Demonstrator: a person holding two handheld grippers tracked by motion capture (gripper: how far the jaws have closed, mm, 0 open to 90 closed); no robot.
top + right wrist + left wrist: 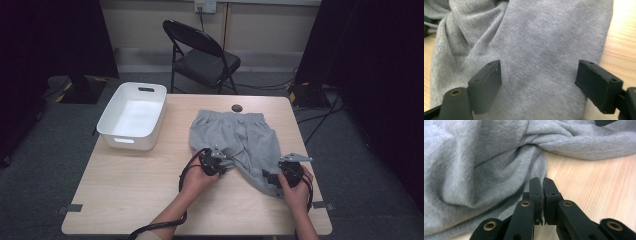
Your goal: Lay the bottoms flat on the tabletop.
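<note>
A pair of grey shorts (235,135) lies on the wooden table (135,190), waistband toward the far edge and legs toward me. My left gripper (221,166) is at the hem of the left leg. In the left gripper view its jaws (541,181) are closed together, pinching a thin edge of the grey fabric (486,157). My right gripper (273,177) is at the end of the right leg. In the right gripper view its jaws (539,72) stand wide apart over the cloth (544,37), with the pads not pressing on it.
A white plastic bin (107,125) stands at the table's far left. A small dark round object (236,108) lies just beyond the waistband. A black folding chair (202,55) stands behind the table, and cables run across the floor to the right.
</note>
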